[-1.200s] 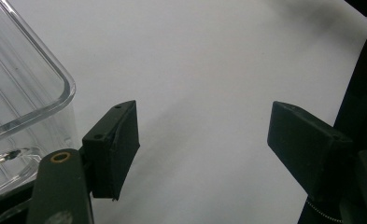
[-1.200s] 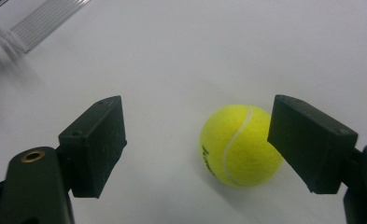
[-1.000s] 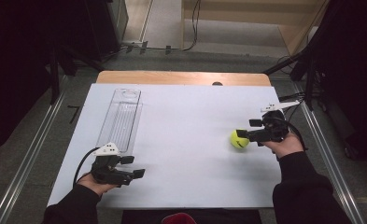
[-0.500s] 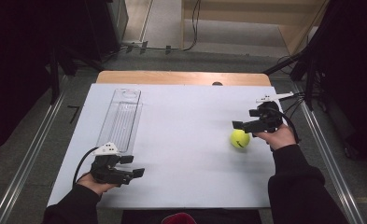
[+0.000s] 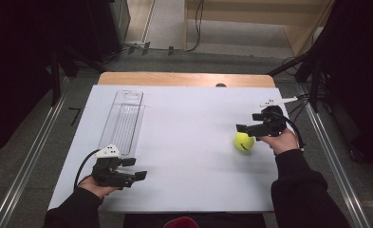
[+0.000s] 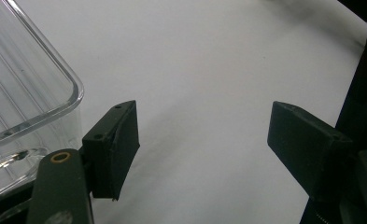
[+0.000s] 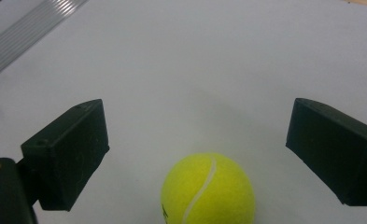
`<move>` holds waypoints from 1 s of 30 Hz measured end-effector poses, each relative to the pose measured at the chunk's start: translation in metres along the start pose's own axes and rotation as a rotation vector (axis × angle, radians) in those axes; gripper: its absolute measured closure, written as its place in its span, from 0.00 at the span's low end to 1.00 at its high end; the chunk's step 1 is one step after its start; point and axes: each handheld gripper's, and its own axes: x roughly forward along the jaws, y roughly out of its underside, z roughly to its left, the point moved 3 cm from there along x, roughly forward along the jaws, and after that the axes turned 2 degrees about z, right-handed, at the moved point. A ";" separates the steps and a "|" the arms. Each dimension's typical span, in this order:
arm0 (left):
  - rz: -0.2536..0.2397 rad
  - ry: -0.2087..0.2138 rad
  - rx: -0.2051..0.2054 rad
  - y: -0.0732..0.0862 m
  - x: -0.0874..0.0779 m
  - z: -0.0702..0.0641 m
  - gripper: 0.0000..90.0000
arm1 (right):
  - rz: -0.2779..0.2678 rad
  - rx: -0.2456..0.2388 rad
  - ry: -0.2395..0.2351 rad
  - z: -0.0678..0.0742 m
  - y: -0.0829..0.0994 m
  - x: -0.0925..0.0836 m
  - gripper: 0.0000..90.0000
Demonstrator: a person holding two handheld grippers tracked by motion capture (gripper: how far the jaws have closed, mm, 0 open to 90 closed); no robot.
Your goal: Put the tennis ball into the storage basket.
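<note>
Both grippers gape empty: left gripper (image 5: 135,172) beside the cropped clear tray (image 6: 17,88), right gripper (image 5: 245,129) over the ball (image 7: 208,190).

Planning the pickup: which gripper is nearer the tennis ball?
Right. The right gripper hovers just above the tennis ball; the left gripper sits far across the table by the clear tray.

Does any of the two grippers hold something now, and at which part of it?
Nothing is held. The right gripper is open, above the tennis ball, its jaws clear of it. The left gripper is open over bare table.

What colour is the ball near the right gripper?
Yellow-green tennis ball with a white curved seam, clearest in the right gripper view.
</note>
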 end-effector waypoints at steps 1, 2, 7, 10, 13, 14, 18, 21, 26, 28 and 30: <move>0.001 -0.001 -0.001 0.000 0.000 0.000 0.28 | 0.001 0.002 0.002 -0.001 0.001 0.001 0.04; 0.002 -0.002 -0.001 0.000 0.000 0.000 0.28 | 0.006 0.007 0.003 -0.002 0.003 0.001 0.04; 0.005 0.000 0.001 0.000 0.000 0.000 0.28 | 0.018 0.017 0.009 -0.005 0.012 0.005 0.04; 0.005 0.000 0.001 0.000 0.000 0.000 0.28 | 0.022 0.014 0.018 -0.006 0.017 0.006 0.04; 0.004 0.001 0.001 0.000 0.000 0.000 0.28 | 0.036 0.030 0.017 -0.006 0.022 0.009 0.04; 0.002 0.001 -0.001 0.000 0.000 0.000 0.28 | 0.043 0.032 0.014 -0.006 0.023 0.010 0.04; 0.005 0.001 0.001 0.000 0.000 0.000 0.28 | 0.038 0.034 0.015 -0.006 0.026 0.012 0.04; 0.003 0.000 -0.001 0.000 0.000 0.000 0.28 | 0.045 0.036 0.011 -0.006 0.029 0.014 0.04; 0.003 0.001 0.001 0.000 0.000 0.000 0.28 | 0.056 0.031 0.023 -0.005 0.033 0.018 0.04; 0.003 0.001 0.002 0.000 0.000 0.000 0.28 | 0.066 0.038 0.024 -0.005 0.036 0.020 0.04; 0.002 0.002 0.001 0.000 0.000 -0.001 0.28 | 0.080 0.044 0.025 -0.006 0.038 0.022 0.04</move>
